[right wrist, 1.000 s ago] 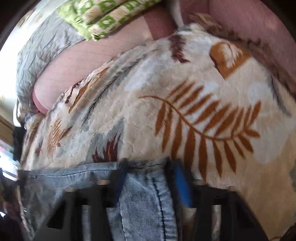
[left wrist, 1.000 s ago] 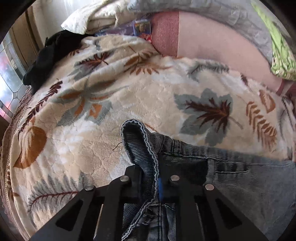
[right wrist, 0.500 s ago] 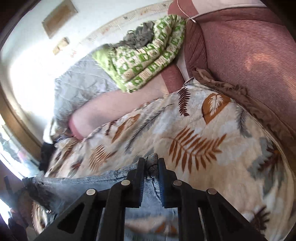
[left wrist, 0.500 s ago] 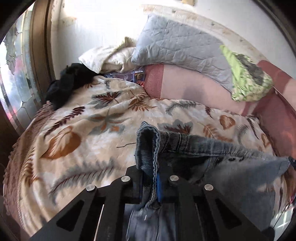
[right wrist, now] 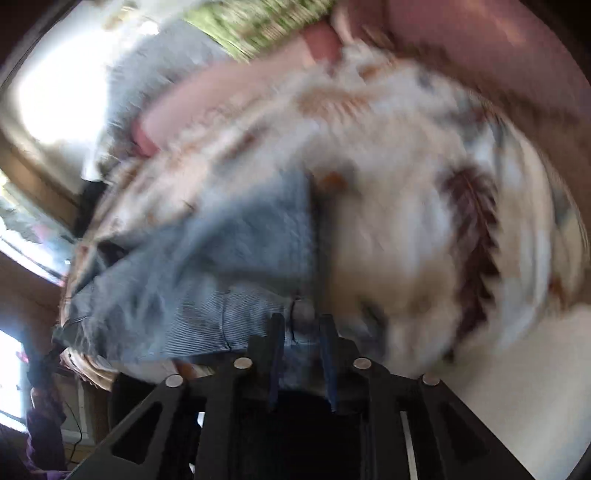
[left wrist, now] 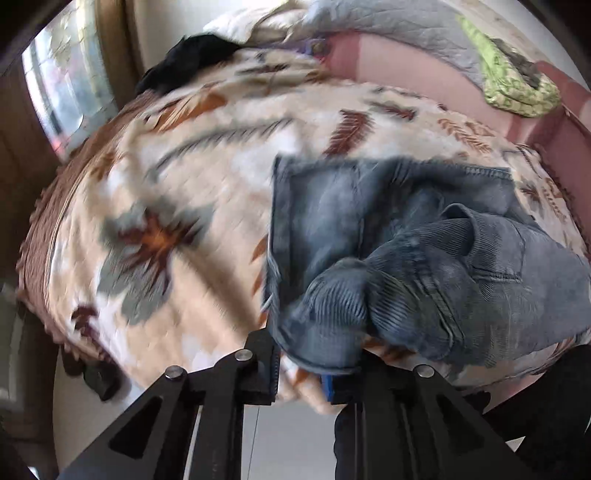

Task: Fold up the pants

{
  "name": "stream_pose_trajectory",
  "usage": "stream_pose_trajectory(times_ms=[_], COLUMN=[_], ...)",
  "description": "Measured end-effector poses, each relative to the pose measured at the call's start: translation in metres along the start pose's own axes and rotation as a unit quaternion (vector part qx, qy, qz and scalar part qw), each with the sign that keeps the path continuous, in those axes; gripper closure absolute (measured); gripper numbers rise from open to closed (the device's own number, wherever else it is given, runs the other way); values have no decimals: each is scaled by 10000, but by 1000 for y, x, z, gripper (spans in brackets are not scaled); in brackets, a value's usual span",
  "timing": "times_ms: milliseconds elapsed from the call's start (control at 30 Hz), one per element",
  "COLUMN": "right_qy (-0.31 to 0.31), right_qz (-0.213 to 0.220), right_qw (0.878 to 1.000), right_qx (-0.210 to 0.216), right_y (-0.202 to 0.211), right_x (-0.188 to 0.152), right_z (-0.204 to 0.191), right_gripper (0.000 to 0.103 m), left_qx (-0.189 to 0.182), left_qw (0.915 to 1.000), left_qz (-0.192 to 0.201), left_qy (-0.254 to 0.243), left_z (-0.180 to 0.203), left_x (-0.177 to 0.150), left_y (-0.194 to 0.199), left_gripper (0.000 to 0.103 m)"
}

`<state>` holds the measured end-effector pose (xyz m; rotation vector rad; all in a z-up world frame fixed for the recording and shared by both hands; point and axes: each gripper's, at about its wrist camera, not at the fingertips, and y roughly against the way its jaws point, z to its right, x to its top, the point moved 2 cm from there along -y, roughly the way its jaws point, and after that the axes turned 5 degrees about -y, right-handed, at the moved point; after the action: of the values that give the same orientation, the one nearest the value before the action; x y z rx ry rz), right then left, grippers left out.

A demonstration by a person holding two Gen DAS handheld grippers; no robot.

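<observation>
The blue jeans (left wrist: 406, 240) lie doubled over on the leaf-print blanket (left wrist: 166, 184) near the bed's front edge, a corduroy-like inner layer bunched on top. My left gripper (left wrist: 301, 365) hangs at that edge; its jaws are opening, and the folded denim hem sits at the top of the gap without being pinched. The right wrist view is blurred. There the jeans (right wrist: 221, 258) spread to the left, and my right gripper (right wrist: 303, 354) has its jaws opening with a strip of denim loose between them.
A grey pillow (left wrist: 388, 33), a green patterned cloth (left wrist: 513, 85) and a black garment (left wrist: 192, 55) lie at the far side of the bed. A window (left wrist: 62, 85) is on the left. Pale floor (left wrist: 288, 435) shows below the bed edge.
Both grippers pulled the denim edge back across the bed toward its front edge, laying the jeans over themselves. Both pairs of jaws now stand wider than half a second ago.
</observation>
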<state>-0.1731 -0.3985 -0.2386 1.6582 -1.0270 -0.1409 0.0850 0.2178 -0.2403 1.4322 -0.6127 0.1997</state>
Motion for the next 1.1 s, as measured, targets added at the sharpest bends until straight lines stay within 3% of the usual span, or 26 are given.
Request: stream_pose_trajectory(times_ms=[33, 100, 133, 167, 267, 333, 400, 433, 500, 533, 567, 633, 700, 800, 900, 933, 967, 1000, 1033, 1100], right_qy=[-133, -282, -387, -479, -589, -687, -853, -926, -1061, -949, -717, -714, -672, -597, -595, -591, -536, -566, -724, -1232], right_qz=[24, 316, 495, 673, 802, 651, 339, 223, -120, -42, 90, 412, 945, 1269, 1409, 1516, 1662, 1643, 1466, 1354], right_qw=[9998, 9984, 9972, 9955, 9927, 9925, 9940, 9941, 9929, 9950, 9974, 9966, 9932, 9901, 9873, 9821, 9694, 9659, 9706, 9780], right_qx=[147, 376, 410, 470, 679, 768, 592, 526, 529, 316, 74, 99, 141, 29, -440, -946, -1728, -1922, -1769, -1003], right_y=[4, 16, 22, 26, 18, 2, -29, -43, -70, -71, -68, -52, -23, -1, -7, -13, -21, -27, -33, -31], right_x=[1, 9, 17, 26, 55, 74, 88, 92, 93, 93, 94, 98, 108, 125, 140, 142, 144, 142, 141, 133], right_z=[7, 13, 15, 15, 8, 2, -4, -2, 0, -5, -13, -18, -24, -29, -29, -26, -18, -8, -1, 9], right_gripper=[81, 64, 46, 38, 38, 38, 38, 38, 53, 71, 77, 80, 91, 91, 92, 92, 90, 89, 89, 89], left_qx=[40, 163, 244, 301, 391, 321, 282, 228, 90, 44, -46, -163, -299, -626, -776, -829, -893, -907, -894, -844], left_qw=[9999, 9993, 9988, 9981, 9955, 9951, 9956, 9958, 9964, 9966, 9969, 9971, 9969, 9954, 9941, 9939, 9937, 9938, 9942, 9951], left_qz=[-7, 91, 140, 191, 435, 541, 596, 616, 634, 638, 642, 668, 692, 724, 748, 709, 653, 607, 554, 443], left_qy=[100, 314, 405, 501, 744, 759, 670, 632, 549, 515, 449, 340, 235, 84, -106, -144, -198, -222, -240, -267], left_z=[-5, -17, -22, -26, -29, -25, -17, -14, -2, 2, 10, 22, 37, 61, 88, 96, 104, 109, 112, 117], left_x=[-2, -4, -4, -3, 4, 10, 15, 17, 23, 25, 29, 35, 42, 50, 54, 54, 53, 53, 53, 51], left_y=[3, 15, 21, 27, 43, 50, 54, 55, 56, 56, 56, 57, 56, 55, 48, 44, 37, 33, 28, 18], left_gripper=[81, 80, 80, 80, 80, 80, 80, 80, 80, 80, 80, 80, 80, 80, 78, 78, 78, 78, 78, 78])
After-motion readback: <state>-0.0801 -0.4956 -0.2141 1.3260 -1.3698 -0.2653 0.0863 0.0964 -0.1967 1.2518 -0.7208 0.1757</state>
